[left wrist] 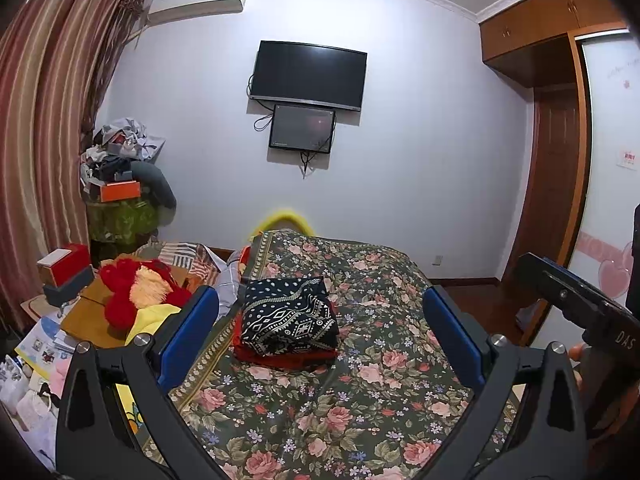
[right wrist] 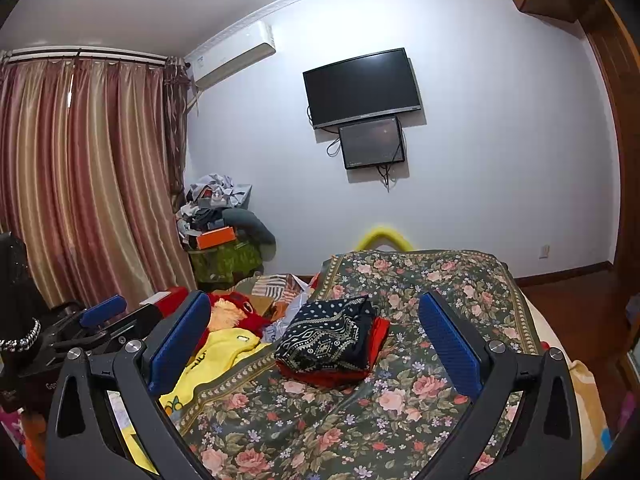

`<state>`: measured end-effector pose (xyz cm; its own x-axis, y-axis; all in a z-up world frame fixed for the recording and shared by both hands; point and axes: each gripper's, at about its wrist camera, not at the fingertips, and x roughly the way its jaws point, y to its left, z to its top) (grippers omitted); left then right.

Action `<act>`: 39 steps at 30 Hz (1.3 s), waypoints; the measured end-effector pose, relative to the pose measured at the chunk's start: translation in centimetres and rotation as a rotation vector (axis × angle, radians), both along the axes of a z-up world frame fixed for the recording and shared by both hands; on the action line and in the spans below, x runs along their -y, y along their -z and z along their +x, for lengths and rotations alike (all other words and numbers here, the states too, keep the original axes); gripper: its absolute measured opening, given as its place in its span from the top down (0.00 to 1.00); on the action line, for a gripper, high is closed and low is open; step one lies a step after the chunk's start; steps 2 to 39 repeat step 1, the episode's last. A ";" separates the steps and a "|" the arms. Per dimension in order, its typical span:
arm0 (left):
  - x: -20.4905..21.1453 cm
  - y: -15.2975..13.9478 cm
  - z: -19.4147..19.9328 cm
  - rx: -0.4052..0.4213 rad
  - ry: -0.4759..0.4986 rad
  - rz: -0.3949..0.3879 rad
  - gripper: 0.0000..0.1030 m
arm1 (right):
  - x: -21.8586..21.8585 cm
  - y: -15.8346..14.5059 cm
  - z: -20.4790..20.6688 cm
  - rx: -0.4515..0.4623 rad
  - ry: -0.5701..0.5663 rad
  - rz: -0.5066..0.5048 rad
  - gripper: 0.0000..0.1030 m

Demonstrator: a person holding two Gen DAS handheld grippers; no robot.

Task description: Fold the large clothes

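Red garment (right wrist: 378, 334) mostly hidden under patterned fold (right wrist: 328, 336), wardrobe (left wrist: 532, 20) cut off at rt edge

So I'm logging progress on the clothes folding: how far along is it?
Done: a patterned dark garment lies folded on a folded red one on the floral bedspread. In hand: nothing; the left hand-held gripper and right hand-held gripper are open. Left: possibly the yellow cloth beside the bed.

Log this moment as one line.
left gripper: open, empty | right gripper: open, empty | folded patterned garment atop red garment on floral bedspread
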<state>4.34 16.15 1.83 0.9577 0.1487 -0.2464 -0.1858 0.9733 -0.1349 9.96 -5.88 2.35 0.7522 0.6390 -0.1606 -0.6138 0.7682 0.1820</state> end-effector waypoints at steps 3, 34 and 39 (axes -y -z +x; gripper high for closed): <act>0.0 0.0 0.0 0.000 0.000 0.000 0.00 | 0.0 0.0 0.0 0.000 0.000 -0.002 0.00; 0.0 0.0 0.0 0.000 0.000 0.000 0.00 | 0.0 0.0 0.0 0.000 0.000 -0.002 0.00; 0.0 0.0 0.0 0.000 0.000 0.000 0.00 | 0.0 0.0 0.0 0.000 0.000 -0.002 0.00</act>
